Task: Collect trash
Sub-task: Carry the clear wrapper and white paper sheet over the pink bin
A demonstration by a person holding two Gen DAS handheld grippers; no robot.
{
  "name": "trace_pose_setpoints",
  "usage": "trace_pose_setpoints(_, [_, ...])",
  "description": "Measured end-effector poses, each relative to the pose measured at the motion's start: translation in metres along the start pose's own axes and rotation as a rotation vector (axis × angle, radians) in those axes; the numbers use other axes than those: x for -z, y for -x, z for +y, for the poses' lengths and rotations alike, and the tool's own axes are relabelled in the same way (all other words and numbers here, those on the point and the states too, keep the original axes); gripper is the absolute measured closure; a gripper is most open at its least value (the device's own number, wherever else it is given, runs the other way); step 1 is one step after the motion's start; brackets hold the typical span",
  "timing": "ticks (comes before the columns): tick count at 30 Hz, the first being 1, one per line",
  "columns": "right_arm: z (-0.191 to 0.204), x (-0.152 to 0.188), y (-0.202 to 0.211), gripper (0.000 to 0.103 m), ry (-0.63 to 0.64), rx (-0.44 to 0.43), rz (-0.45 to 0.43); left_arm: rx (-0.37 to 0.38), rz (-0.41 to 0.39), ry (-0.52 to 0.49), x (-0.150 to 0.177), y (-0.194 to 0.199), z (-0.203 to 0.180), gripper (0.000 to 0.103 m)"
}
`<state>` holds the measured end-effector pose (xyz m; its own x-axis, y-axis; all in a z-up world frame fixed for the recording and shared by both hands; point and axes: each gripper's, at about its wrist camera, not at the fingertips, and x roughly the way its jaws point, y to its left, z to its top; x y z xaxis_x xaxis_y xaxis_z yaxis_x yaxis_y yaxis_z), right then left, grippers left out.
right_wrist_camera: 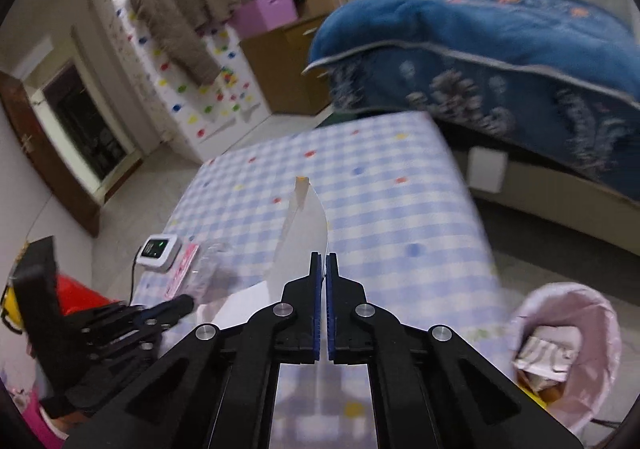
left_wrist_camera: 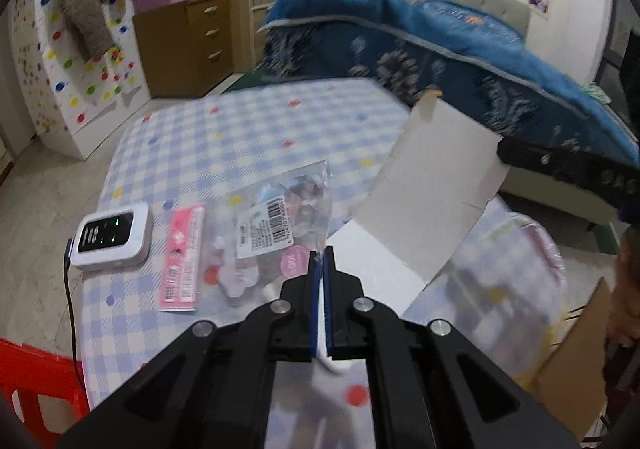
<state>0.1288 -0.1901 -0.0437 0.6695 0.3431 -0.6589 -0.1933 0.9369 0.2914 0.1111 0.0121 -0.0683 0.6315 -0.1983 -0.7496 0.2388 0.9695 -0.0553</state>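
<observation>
Now both grippers are pinched shut on trash above the blue-checked tablecloth [left_wrist_camera: 192,137]. The left gripper [left_wrist_camera: 319,255] nips a corner of the clear barcoded plastic packet [left_wrist_camera: 280,217], which trails toward the pink wrapper [left_wrist_camera: 182,257] lying beside the white gadget [left_wrist_camera: 110,235]. The right gripper [right_wrist_camera: 322,259] clamps the edge of a white cardboard sheet [right_wrist_camera: 300,245], standing it on edge, probably for carrying to the pink-lined bin [right_wrist_camera: 568,353] just off the table's right side
</observation>
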Motion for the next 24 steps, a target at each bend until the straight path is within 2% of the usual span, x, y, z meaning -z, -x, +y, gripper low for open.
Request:
trace_pose_setpoints(7, [-0.050,0.010,0.070,0.102,-0.072,0.108,-0.088,0.126,-0.091,-0.084,-0.020,0.040,-0.063,0.103])
trace_pose_setpoints(15, [-0.096,0.031,0.144,0.102,-0.119,0.265,-0.209,0.237,-0.128,-0.227,-0.031,0.058,-0.145,0.103])
trace_pose_setpoints(24, [-0.155,0.053,0.198,0.102,-0.190,0.464,-0.285,0.379,-0.127,-0.351,-0.033,0.049,-0.231,0.103])
